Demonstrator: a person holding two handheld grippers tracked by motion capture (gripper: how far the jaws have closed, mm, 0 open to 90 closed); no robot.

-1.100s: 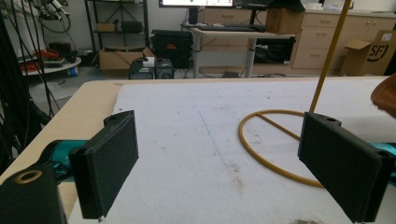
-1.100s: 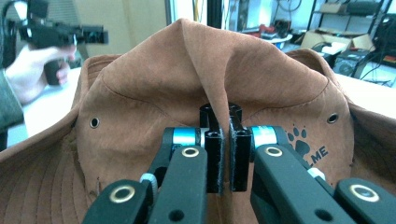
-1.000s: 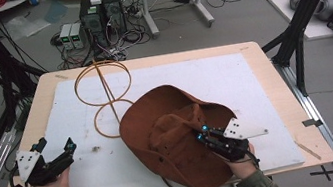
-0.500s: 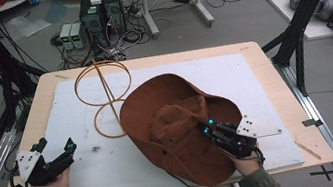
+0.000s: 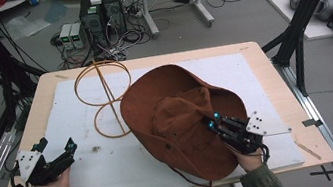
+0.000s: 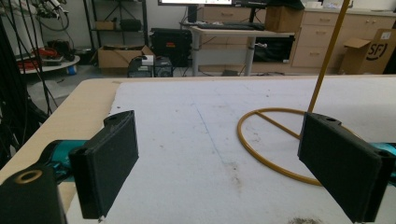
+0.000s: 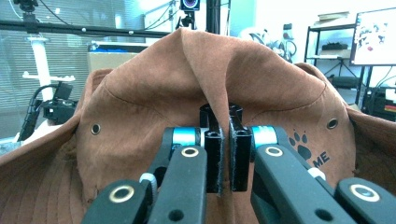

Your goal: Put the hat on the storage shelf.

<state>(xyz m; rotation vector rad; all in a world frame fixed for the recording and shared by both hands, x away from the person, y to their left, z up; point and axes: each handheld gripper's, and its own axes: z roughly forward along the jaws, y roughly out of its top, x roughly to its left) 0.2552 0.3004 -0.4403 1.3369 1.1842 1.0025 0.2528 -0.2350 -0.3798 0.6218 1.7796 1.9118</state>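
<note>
Brown suede hat (image 5: 178,117) hides the right gripper's (image 5: 212,122) clamped tips (pinching a crown fold); left gripper (image 5: 57,150) gapes, holding nothing.

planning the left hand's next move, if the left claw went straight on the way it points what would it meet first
Probably the yellow wire stand: its base ring lies on the white mat ahead of the open left claw, a little right of centre. Depth is unclear, so a dead-centre line might slip just past its left edge.
</note>
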